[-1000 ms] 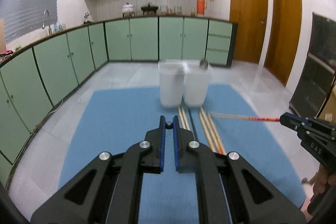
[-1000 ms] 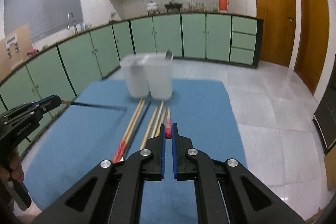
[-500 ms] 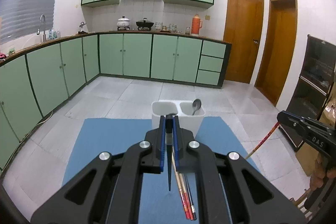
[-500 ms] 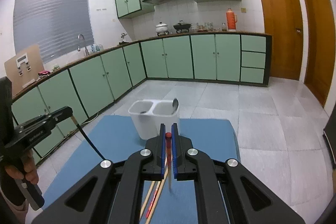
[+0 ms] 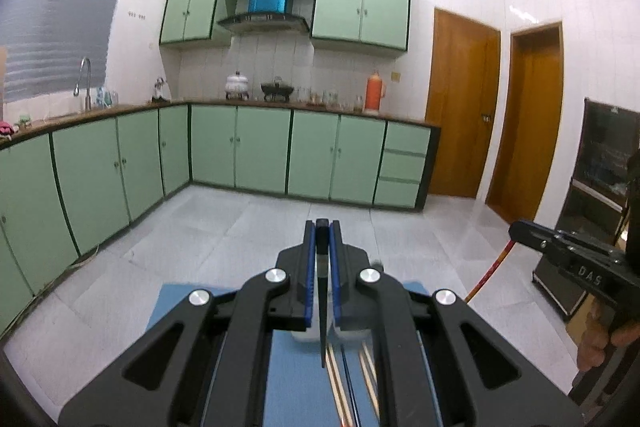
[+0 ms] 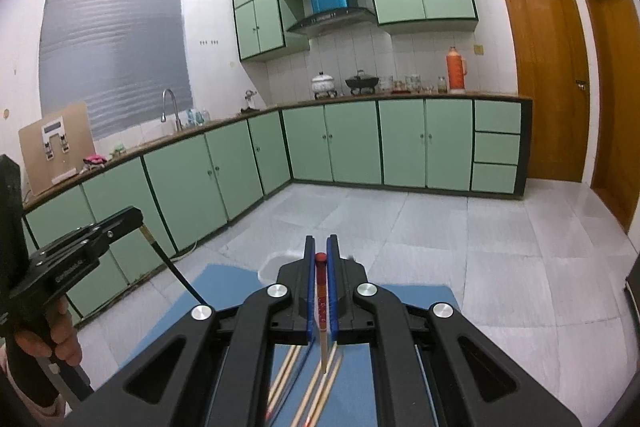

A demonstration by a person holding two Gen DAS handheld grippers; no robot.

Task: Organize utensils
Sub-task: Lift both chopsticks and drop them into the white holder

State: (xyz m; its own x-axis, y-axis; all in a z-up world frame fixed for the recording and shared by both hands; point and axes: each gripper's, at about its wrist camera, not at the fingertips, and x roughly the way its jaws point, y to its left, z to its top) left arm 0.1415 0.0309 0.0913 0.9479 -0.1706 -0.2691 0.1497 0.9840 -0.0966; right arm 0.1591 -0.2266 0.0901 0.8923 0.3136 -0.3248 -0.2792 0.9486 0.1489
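My left gripper [image 5: 322, 227] is shut on a black chopstick [image 5: 322, 311] that hangs point down between the fingers. My right gripper [image 6: 321, 243] is shut on a red-ended wooden chopstick [image 6: 321, 303], also hanging point down. Both are lifted high above the blue mat [image 5: 288, 379]. Several wooden chopsticks [image 6: 316, 387] lie on the mat below. The white two-compartment holder [image 6: 276, 265] is mostly hidden behind the fingers; only its rim shows. The right gripper with its chopstick also shows in the left wrist view [image 5: 516, 229], the left gripper in the right wrist view [image 6: 136, 217].
Green kitchen cabinets [image 5: 260, 151] run along the back and left walls. Two wooden doors [image 5: 460, 107] stand at the right. A dark cabinet [image 5: 600, 187] is at the far right. The mat lies on a grey tiled floor [image 6: 480, 247].
Both grippers have risen and tilted up, lifting their chopsticks off the mat so they now hang down. The holder has dropped from mid-view to behind the fingers.
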